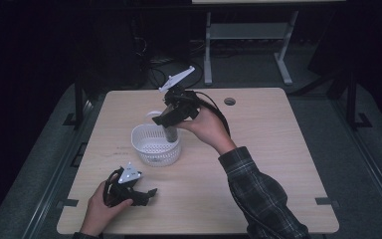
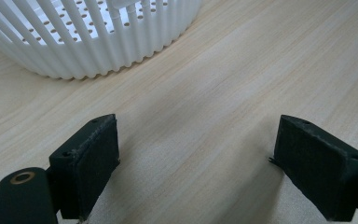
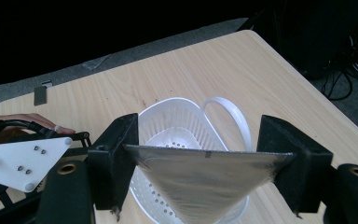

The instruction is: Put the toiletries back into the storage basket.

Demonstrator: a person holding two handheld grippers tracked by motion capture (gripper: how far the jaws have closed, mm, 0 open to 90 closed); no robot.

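Observation:
My right gripper (image 1: pixel 173 119) is shut on a flat silvery foil pouch (image 3: pixel 205 186), whose top edge stretches between both pads. The pouch (image 1: pixel 171 133) hangs down, narrowing towards its bottom, over the far side of a white perforated basket (image 1: pixel 154 149). In the right gripper view the basket (image 3: pixel 168 107) lies directly below the pouch, with its loop handle (image 3: pixel 228 109) at the back. My left gripper (image 1: pixel 146 194) rests on the table near the front left, open, with bare wood between its jaws. In the left gripper view the gripper (image 2: pixel 196 172) faces the basket's ribbed wall (image 2: pixel 88 42).
The light wooden table (image 1: pixel 258 149) has a round cable hole (image 1: pixel 230 101) at the back. Behind it stand a white desk frame (image 1: pixel 243 35) and cables on a dark floor. The left hand and its grey plate (image 3: pixel 18 161) show at the right gripper view's left.

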